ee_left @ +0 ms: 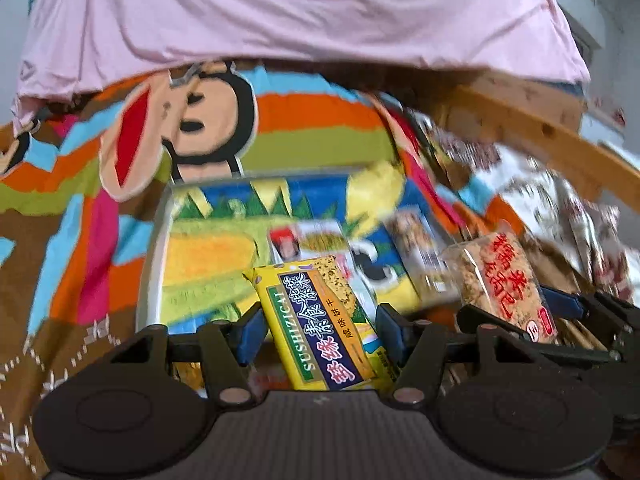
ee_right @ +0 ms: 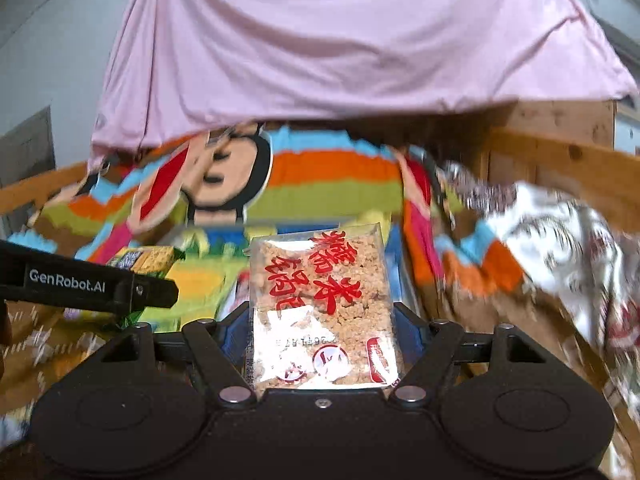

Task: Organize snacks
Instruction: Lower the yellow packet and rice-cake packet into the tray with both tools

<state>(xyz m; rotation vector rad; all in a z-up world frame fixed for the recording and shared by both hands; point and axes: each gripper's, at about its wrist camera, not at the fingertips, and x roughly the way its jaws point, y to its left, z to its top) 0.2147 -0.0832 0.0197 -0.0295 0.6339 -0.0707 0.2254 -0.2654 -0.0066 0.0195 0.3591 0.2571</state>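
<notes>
Yellow cracker packet [ee_left: 320, 324] pinched in left tongs [ee_left: 318, 330]; clear rice-cake packet [ee_right: 324, 312] pinched in right tongs [ee_right: 320, 332], both held above tray [ee_left: 160, 248], frame centre. Few snacks seen in tray; silver packets [ee_right: 560, 240] at right judged unsorted.

The left tool [ee_left: 320, 328] fills the bottom of the left wrist view, its black arms and round housings spread across the lower frame. Its two blue-padded fingers [ee_left: 252, 336] stand partly apart, pressing on either side of a yellow snack packet [ee_left: 320, 324] held between them, tilted toward the frame's upper left.

The right tool [ee_right: 322, 328] sits low and centred in the right wrist view, its blue pads clamped on the edges of a clear packet with red characters [ee_right: 324, 308], held upright. In the left wrist view the right tool appears at lower right; in the right wrist view, one black left finger crosses the left edge.
</notes>
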